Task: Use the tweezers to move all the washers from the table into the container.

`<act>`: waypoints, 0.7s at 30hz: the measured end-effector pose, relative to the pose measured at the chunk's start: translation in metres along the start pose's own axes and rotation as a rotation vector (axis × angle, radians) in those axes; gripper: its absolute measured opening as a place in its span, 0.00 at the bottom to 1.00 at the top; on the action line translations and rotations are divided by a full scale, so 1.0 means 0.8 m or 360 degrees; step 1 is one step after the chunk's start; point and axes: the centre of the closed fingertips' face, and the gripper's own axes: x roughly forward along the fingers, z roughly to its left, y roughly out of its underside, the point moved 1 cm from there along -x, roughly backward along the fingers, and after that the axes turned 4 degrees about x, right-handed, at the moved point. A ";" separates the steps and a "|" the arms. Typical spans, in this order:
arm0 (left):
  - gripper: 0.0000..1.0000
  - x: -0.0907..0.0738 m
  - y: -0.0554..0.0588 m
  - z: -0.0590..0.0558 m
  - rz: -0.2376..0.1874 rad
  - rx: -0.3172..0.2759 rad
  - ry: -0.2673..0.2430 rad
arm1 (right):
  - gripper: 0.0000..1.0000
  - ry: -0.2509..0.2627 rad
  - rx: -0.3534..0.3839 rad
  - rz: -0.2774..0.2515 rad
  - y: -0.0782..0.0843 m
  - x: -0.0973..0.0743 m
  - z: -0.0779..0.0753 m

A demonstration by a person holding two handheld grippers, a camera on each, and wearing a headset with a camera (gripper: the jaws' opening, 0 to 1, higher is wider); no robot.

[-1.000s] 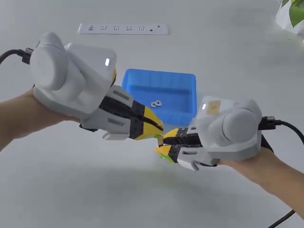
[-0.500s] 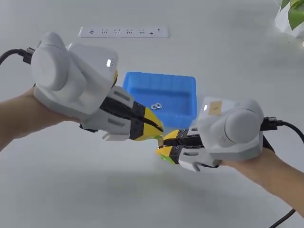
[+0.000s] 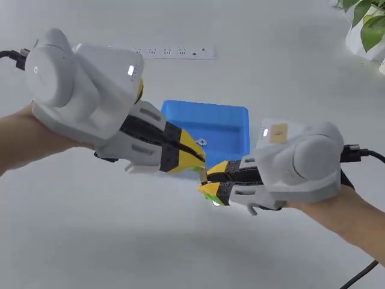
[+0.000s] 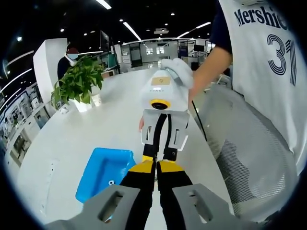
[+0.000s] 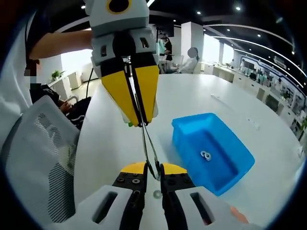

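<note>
Thin metal tweezers [image 5: 149, 148] run between the two grippers, which meet tip to tip above the table. My right gripper [image 5: 146, 168] is shut on one end. My left gripper [image 5: 139, 120] comes in from above, its yellow jaws shut on the other end. In the head view the left gripper [image 3: 200, 161] points right and the right gripper [image 3: 206, 180] points left, just in front of the blue container [image 3: 231, 120]. Two washers [image 5: 206, 155] lie inside the container [image 5: 225, 163]. One washer [image 5: 157, 194] lies on the white table below my right jaws.
A white power strip [image 3: 168, 52] lies at the far side of the table. A potted plant [image 3: 364, 18] stands at the far right corner. A mesh chair [image 5: 43, 158] and a person's body sit close by the table edge.
The head camera has shifted a little, and the left gripper sits slightly higher in the picture. The grippers stay tip to tip in front of the container.
</note>
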 end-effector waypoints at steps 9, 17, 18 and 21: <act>0.05 -0.017 -0.023 0.009 -0.0022 0.0077 -0.0046 | 0.11 0.0000 -0.0077 -0.0038 -0.029 -0.010 -0.003; 0.05 -0.032 -0.037 0.022 -0.0033 0.0130 -0.0081 | 0.11 0.0006 -0.0128 -0.0077 -0.049 -0.017 -0.010; 0.05 -0.033 -0.038 0.024 -0.0035 0.0136 -0.0085 | 0.11 0.0008 -0.0127 -0.0083 -0.052 -0.018 -0.013; 0.05 -0.034 -0.039 0.029 -0.0036 0.0147 -0.0095 | 0.11 0.0015 -0.0143 -0.0086 -0.057 -0.018 -0.017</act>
